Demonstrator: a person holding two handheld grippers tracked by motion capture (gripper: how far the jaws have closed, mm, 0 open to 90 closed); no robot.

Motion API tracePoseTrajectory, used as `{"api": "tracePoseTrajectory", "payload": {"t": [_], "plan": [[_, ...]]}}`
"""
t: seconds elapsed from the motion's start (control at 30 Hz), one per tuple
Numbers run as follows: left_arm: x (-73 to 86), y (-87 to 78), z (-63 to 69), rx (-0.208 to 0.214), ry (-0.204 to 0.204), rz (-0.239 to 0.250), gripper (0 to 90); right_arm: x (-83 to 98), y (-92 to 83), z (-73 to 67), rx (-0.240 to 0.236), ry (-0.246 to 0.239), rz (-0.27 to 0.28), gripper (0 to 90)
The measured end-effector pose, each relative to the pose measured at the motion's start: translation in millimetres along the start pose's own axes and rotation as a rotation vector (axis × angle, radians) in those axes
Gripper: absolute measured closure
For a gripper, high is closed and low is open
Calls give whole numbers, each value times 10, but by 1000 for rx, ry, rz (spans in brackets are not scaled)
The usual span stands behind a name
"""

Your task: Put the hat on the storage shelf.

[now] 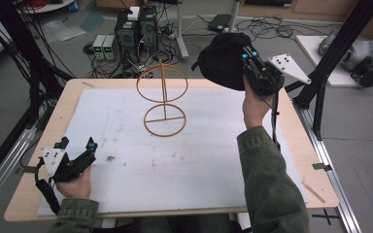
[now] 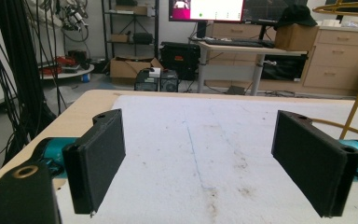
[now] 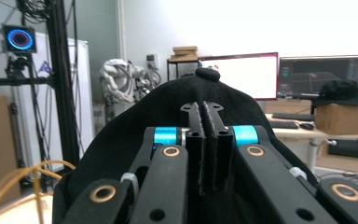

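Above the far right corner of the tabletop (image 1: 39, 184), the right claw (image 1: 249, 57) is pinching a black cap (image 1: 222, 60) and carrying it, probably to lower onto the wire hat stand (image 1: 163, 98), while the left claw (image 1: 76, 144) is resting spread open.

Your hat (image 1: 222, 60) is all black, with no pattern. Your stand (image 1: 163, 99) of thin rings is yellow-orange. Your mat (image 1: 175, 165) is white with small brown spots. Your table (image 1: 70, 94) is pale wood. Your sleeves (image 1: 267, 184) are dark green.
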State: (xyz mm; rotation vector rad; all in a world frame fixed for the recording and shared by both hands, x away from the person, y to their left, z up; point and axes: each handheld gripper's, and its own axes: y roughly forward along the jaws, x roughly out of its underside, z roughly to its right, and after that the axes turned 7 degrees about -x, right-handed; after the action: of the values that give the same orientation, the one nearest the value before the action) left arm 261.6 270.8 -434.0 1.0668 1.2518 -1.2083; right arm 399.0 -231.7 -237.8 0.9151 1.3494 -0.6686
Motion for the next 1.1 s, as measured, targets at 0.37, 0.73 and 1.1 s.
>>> {"api": "tracePoseTrajectory", "payload": {"t": [0.37,0.73,1.1], "plan": [[3,10,3,8,-3,-2,176,-42,266,-399,-83,32,42,880],[5,18,3,13,-9,-2,176,58,508,-699,-136,51,56,880],[8,25,14,21,-6,-6,176,127,680,-917,-180,62,81,881]]}}
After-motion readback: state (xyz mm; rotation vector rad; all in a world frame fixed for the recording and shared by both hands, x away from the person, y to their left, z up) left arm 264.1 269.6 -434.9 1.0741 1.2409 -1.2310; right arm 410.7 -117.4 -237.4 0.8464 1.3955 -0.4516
